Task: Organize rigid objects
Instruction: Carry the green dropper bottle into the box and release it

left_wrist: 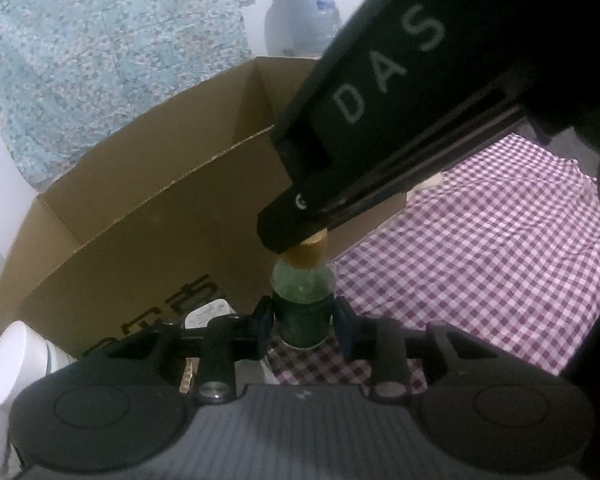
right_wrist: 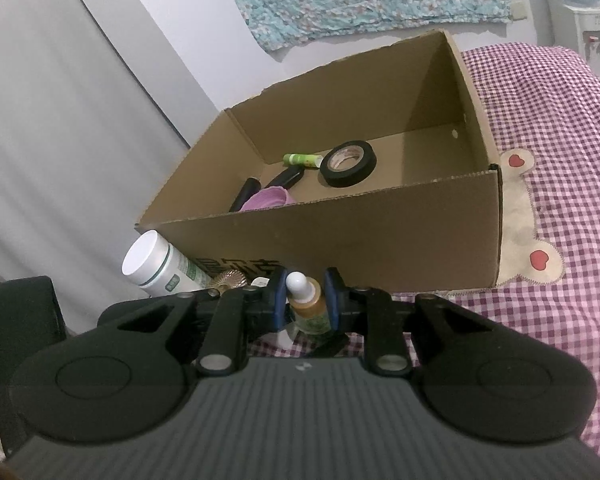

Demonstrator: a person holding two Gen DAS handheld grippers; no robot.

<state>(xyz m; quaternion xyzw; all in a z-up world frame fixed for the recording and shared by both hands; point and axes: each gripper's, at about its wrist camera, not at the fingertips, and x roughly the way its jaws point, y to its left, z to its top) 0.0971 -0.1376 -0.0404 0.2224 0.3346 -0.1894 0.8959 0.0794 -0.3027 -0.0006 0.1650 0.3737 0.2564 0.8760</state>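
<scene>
On the left, the left gripper (left_wrist: 302, 324) has its blue pads against the two sides of a small green bottle with a gold cap (left_wrist: 303, 304), gripping it low on the body. The bottle stands upright on the purple-and-white checked cloth (left_wrist: 480, 240), its long axis vertical, directly in front of the near wall of the open brown cardboard box (left_wrist: 140, 200).

From the upper right of that view the dark body of the right tool reaches down over the bottle. In its own view the right gripper (right_wrist: 305, 298) is closed on the top part of the same bottle: the gold collar and white dropper tip (right_wrist: 298, 282) stand up between its blue pads. So both hands have the one bottle, left low, right high, and neither is clearly nearer the box.

The relation that matters is bottle to box. The box lies straight ahead of both tools, its near wall rising above the cap, so I judge the bottle must go up along its own axis before it can go forward over the rim. Inside, toward the far right, lie a black roll of tape (right_wrist: 348, 163) and a green glue stick (right_wrist: 302, 159).

A white plastic jar (right_wrist: 156, 266) lies tipped against the box's left corner, untouched.
</scene>
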